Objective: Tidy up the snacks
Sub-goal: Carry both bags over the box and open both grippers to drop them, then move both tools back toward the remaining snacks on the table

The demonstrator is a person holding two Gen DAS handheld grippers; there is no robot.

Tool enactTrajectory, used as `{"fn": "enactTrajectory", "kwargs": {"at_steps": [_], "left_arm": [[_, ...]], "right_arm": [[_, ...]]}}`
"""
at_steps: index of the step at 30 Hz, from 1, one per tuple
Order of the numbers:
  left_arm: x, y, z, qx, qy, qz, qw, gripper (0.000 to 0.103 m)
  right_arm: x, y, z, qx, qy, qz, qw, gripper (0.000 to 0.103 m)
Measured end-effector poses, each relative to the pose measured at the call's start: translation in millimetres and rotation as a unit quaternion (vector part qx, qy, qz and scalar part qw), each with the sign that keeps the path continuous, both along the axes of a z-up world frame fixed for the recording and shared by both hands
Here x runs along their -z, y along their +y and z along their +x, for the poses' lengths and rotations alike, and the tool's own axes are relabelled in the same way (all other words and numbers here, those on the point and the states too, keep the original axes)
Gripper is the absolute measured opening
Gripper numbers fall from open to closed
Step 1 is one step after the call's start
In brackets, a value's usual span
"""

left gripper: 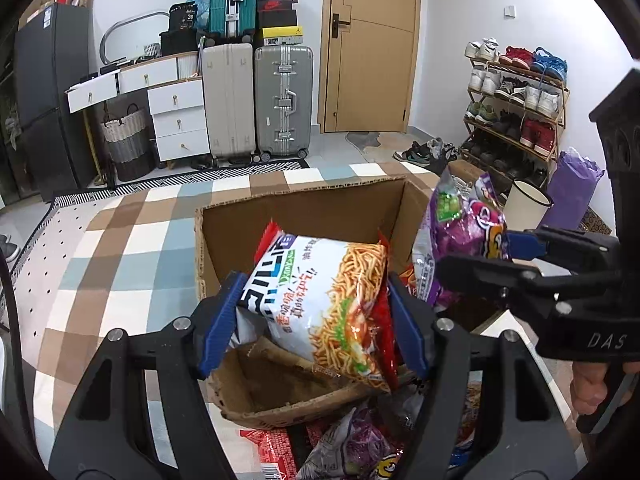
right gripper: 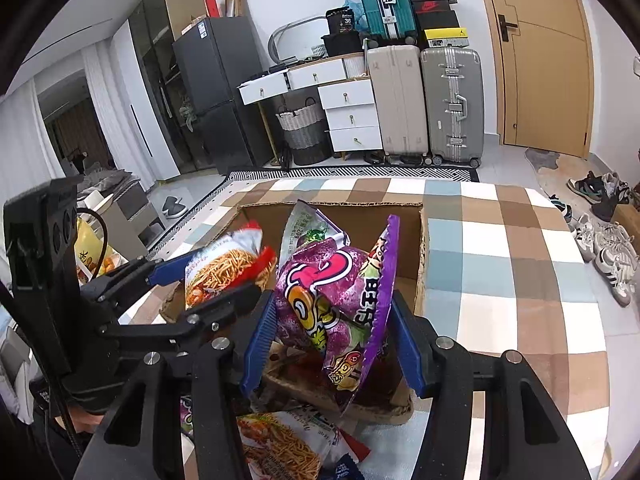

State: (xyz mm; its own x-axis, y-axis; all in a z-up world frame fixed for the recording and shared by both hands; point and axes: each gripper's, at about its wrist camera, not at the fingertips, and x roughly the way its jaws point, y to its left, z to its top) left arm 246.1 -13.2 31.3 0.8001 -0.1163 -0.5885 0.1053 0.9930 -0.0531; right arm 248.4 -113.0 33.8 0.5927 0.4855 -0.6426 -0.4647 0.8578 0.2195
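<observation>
A white and red noodle-snack bag (left gripper: 320, 304) hangs over the open cardboard box (left gripper: 304, 208), with my left gripper (left gripper: 316, 324) shut on it, blue pads pressing both sides. My right gripper (right gripper: 332, 332) is shut on a purple snack bag (right gripper: 332, 300) held upright over the same box (right gripper: 420, 248). In the left wrist view the purple bag (left gripper: 460, 236) and right gripper (left gripper: 512, 256) sit to the right. In the right wrist view the noodle bag (right gripper: 224, 268) and left gripper (right gripper: 200, 276) sit to the left. The box floor is mostly hidden by the bags.
More snack bags (left gripper: 352, 448) lie on the checked tablecloth (left gripper: 112, 264) in front of the box, also seen below the right gripper (right gripper: 288, 444). Suitcases (left gripper: 256, 100), a drawer unit (left gripper: 176, 116) and a shoe rack (left gripper: 516, 108) stand beyond the table.
</observation>
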Motion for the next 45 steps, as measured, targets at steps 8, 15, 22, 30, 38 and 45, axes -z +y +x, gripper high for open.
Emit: {"fn": "enactTrajectory", "kwargs": {"at_steps": [8, 15, 22, 30, 38, 45], "left_arm": [[6.5, -2.0, 3.3, -0.003, 0.004, 0.010, 0.9999, 0.068], [1.5, 6.3, -5.1, -0.006, 0.002, -0.003, 1.0000, 0.085], [-17.5, 21.0, -36.5, -0.012, -0.007, -0.026, 0.9996, 0.102], [-30.4, 32.2, -84.7, -0.035, -0.007, -0.007, 0.9993, 0.102], [-29.5, 45.6, -129.4, -0.049, -0.004, -0.011, 0.9987, 0.102], [-15.6, 54.1, -148.0, -0.059, 0.004, -0.004, 0.9982, 0.102]], "right_arm": [[2.0, 2.2, 4.8, -0.004, -0.005, 0.010, 1.000, 0.059], [-11.7, 0.2, -6.2, -0.004, -0.042, 0.009, 0.999, 0.084], [-21.8, -21.5, -21.4, 0.028, -0.048, 0.003, 0.998, 0.103], [-19.1, -32.9, -53.6, 0.022, -0.042, -0.018, 0.999, 0.103], [-2.1, -42.1, -83.4, 0.011, -0.026, -0.017, 0.999, 0.103], [13.7, -48.6, -99.7, 0.008, -0.009, -0.033, 0.999, 0.103]]}}
